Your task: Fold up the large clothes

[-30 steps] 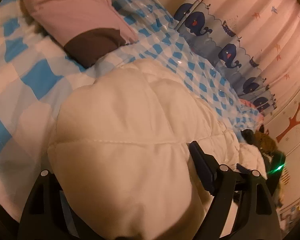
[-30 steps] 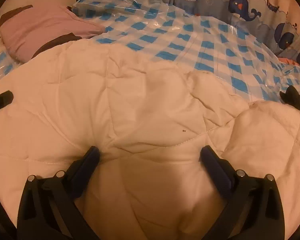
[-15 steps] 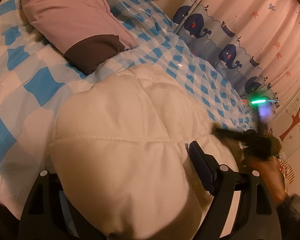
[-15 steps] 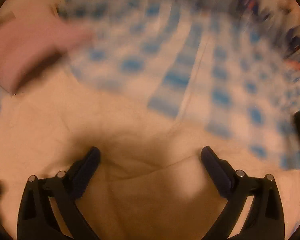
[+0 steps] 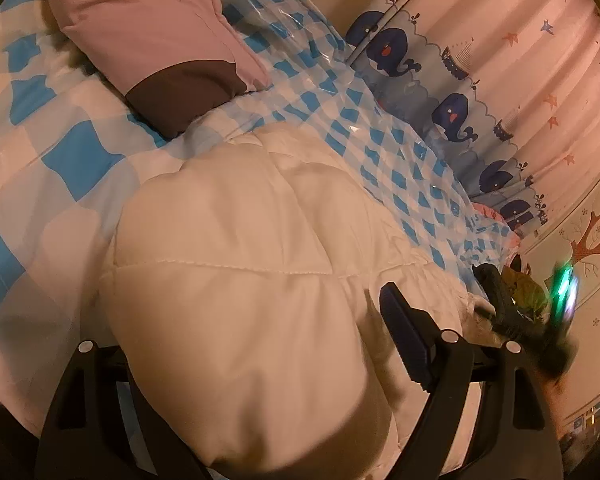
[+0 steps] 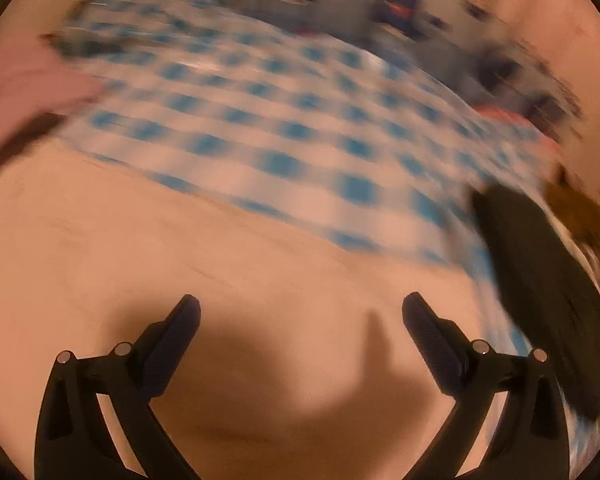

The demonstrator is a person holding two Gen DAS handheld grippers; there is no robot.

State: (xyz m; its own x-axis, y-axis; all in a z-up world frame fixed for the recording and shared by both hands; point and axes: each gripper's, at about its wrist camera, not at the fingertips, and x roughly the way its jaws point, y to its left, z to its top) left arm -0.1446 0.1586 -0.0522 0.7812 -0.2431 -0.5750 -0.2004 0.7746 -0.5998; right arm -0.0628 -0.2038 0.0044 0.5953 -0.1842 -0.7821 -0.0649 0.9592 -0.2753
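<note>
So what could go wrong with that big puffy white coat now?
1. The white puffy coat bulges thickly between the left gripper's wide jaws, so it might slide out.
2. The right gripper stands open with nothing pinched, so that side could flop open.
3. The blue checked plastic sheet underneath looks shiny and slick, so the coat might slip on it.

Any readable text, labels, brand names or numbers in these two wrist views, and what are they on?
None can be read.
The curtain carries only pictures: whales, boats, starfish.
The wall carries tree and flower decals, no letters.
The white padded garment and the checked cover show no label.
The right wrist view is too blurred to read anything.
</note>
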